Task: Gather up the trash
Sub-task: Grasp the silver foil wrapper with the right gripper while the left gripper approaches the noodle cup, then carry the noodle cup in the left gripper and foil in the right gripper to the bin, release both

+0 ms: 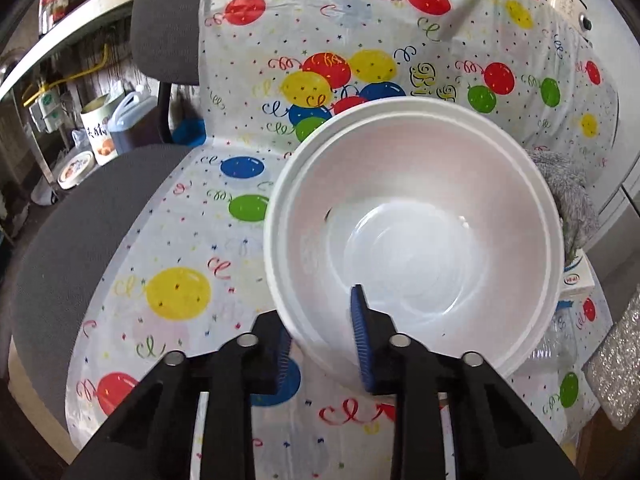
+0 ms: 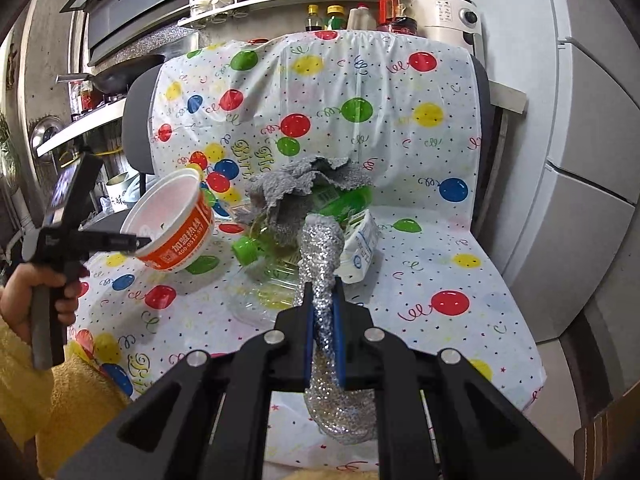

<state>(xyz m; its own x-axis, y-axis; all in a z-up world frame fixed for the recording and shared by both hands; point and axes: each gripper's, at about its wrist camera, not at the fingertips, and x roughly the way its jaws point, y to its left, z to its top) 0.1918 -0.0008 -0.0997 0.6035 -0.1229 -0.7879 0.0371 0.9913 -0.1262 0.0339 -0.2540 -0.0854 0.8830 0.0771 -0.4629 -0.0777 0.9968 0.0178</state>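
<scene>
Left gripper [image 1: 324, 340] grips the near rim of a white foam bowl [image 1: 416, 240], one blue pad inside the wall, the other outside against it; jaws narrow, wall pinched between them; seen from the right wrist, the same gripper [image 2: 146, 245] holds the bowl [image 2: 172, 224] tilted, mouth turned up and toward the left, clear of the seat; bowl's outer wall is orange with white print; a hand [image 2: 38, 294] in a yellow fuzzy sleeve [image 2: 52, 396] holds the gripper's handle.

Right gripper [image 2: 323, 320] is clamped on a silver glittery wad [image 2: 324, 264]; the blue pads press its narrow middle, one end bulging above the fingertips, the other hanging below the jaws.

Chair [image 2: 136, 120] is draped with a balloon-print plastic cover [image 2: 420, 160]; remaining trash lies in a pile at the back of the seat: a green-capped plastic bottle [image 2: 280, 236] on its side, a grey cloth [image 2: 296, 184] draped over it, a white carton [image 2: 362, 248] just beside it to the right; the glittery wad stands in front of this pile in the right wrist view; whether it touches the bottle cannot be told.
</scene>
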